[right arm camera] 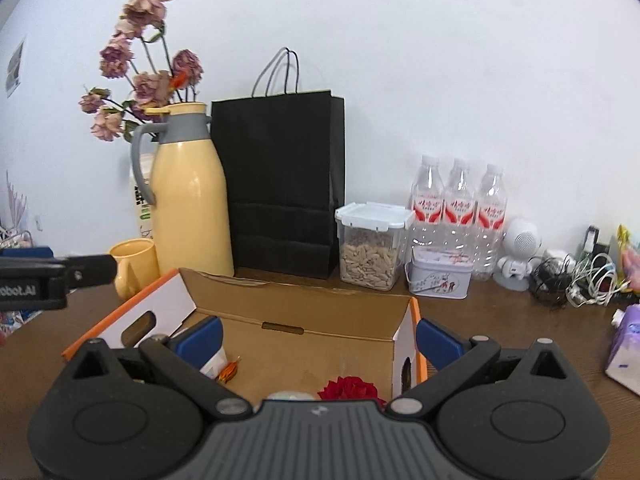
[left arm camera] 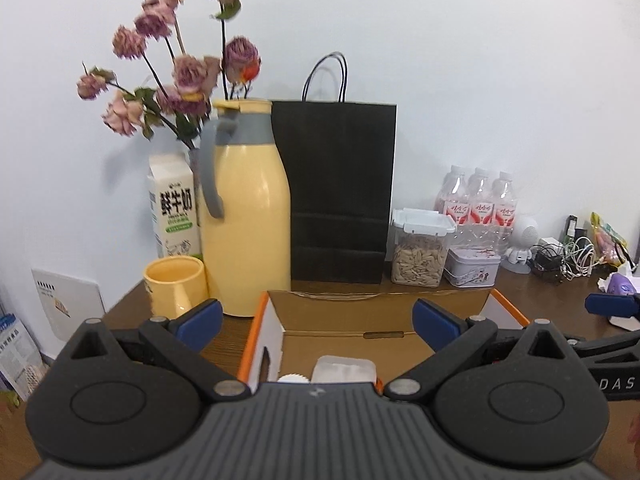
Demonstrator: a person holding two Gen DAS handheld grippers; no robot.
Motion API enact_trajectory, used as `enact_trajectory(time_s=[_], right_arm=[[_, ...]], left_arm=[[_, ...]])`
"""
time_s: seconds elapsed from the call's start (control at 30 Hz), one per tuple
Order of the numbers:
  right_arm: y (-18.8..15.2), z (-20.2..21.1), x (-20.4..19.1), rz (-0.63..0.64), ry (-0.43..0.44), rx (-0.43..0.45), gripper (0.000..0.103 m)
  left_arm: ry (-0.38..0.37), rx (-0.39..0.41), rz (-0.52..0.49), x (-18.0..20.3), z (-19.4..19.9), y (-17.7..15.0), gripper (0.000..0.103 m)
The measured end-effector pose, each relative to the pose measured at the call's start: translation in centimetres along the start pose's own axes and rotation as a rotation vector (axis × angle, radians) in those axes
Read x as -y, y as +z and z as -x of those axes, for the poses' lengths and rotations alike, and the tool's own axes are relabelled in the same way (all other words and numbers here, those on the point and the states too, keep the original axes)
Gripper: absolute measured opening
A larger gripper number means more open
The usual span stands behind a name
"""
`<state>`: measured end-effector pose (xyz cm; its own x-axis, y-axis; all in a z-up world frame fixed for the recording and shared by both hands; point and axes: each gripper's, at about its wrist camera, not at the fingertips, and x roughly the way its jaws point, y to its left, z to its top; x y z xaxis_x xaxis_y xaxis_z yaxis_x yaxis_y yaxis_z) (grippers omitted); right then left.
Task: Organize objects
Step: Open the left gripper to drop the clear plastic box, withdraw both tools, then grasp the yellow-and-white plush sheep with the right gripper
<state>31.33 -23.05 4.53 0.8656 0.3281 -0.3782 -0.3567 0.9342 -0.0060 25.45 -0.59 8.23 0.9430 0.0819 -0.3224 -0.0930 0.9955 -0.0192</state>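
Left wrist view: left tongs (left arm camera: 318,322) spread wide open, nothing between the blue pads (left arm camera: 200,316), held over the open brown cardboard box with orange-edged white flaps (left arm camera: 332,316). Box sits on the dark brown wooden surface (left arm camera: 540,292). Inside the box, a translucent white plastic container (left arm camera: 344,368) and a white ribbed cap-like thing (left arm camera: 294,378), both partly hidden by the tongs body. Behind the box, along the white wall: pale yellow thermos jug with grey handle and collar (left arm camera: 248,216), matching yellow mug (left arm camera: 176,286) just beside it, white milk carton with green print (left arm camera: 174,204), dried pink-purple roses (left arm camera: 180,60), black paper bag with cord handles (left arm camera: 336,192), clear lidded tub of seeds (left arm camera: 420,252), small white printed tin (left arm camera: 472,266), three clear water bottles with red labels (left arm camera: 476,204), small white round robot-like figure (left arm camera: 524,240), tangle of cables (left arm camera: 568,258).

Right wrist view: right tongs (right arm camera: 318,338) also wide open and empty, over the same box (right arm camera: 328,320); one blue pad inside the box, the other outside its right wall. On the box floor: red fabric rose (right arm camera: 348,389), small orange flower-like item (right arm camera: 229,370), white packet (right arm camera: 214,362) partly hidden, greyish round item at the bottom edge, unclear. Purple-white tissue pack (right arm camera: 626,344) on the surface at far right. Left tongs' black arm shows at the left edge, near the mug.
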Motion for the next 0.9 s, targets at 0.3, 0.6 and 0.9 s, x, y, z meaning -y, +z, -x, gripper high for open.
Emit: enact_trajectory(time_s=[0.3,0.6,0.9], right_arm=[[-2.1,5.8,-1.7,0.051,0.001,0.010,0.103],[-6.0,10.5,-3.3,0.068,0.013,-0.040,0.103],[-10.2,13.3,-4.5,0.073,0.045,-0.108,0.103]], left_arm=[[0.005,-0.010,-0.018,-1.6,5.7,-1.2,0.103],[0.022,-0.065,-0.030,-3.3,10.2,-4.4,0.103],[0.058,-0.160,0.021,-5.8,13.2,-9.1,0.103]])
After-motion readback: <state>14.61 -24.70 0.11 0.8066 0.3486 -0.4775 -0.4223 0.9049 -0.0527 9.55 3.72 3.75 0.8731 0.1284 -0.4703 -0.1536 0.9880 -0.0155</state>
